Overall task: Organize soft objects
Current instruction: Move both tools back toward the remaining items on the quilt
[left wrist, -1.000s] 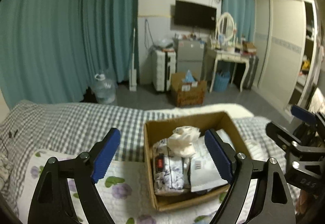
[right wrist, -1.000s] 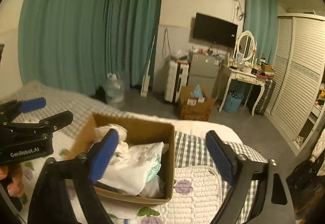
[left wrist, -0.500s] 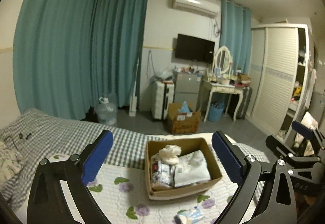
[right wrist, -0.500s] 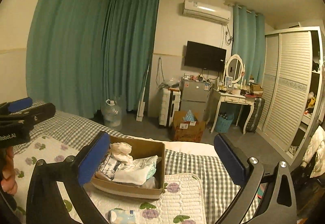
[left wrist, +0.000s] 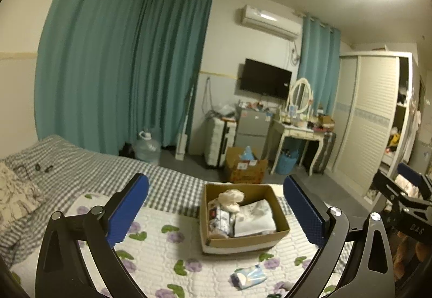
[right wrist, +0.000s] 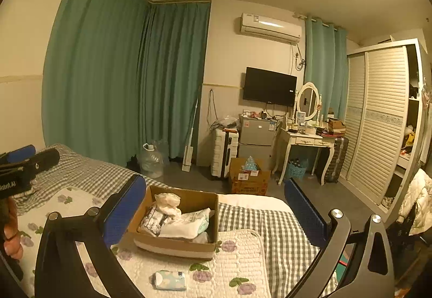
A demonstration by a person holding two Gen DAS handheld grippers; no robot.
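Grey-checked bed [left wrist: 89, 171] now spread wide across both views, with far more of the room above it than a second ago. White quilted pad with purple flowers [left wrist: 167, 241] on top, much more of it exposed than before. Brown cardboard box [left wrist: 244, 240] on the pad, now smaller and farther off than a second ago, packed with white soft packs and a crumpled cream cloth [left wrist: 229, 198] at its far left corner. Small pale-blue tissue pack [left wrist: 249, 276] on the pad just near of the box, absent from view a second ago. Left gripper [left wrist: 216, 214] and right gripper [right wrist: 213, 213] both spread wide and empty, wider than before, box seen between the blue pads but well beyond them.
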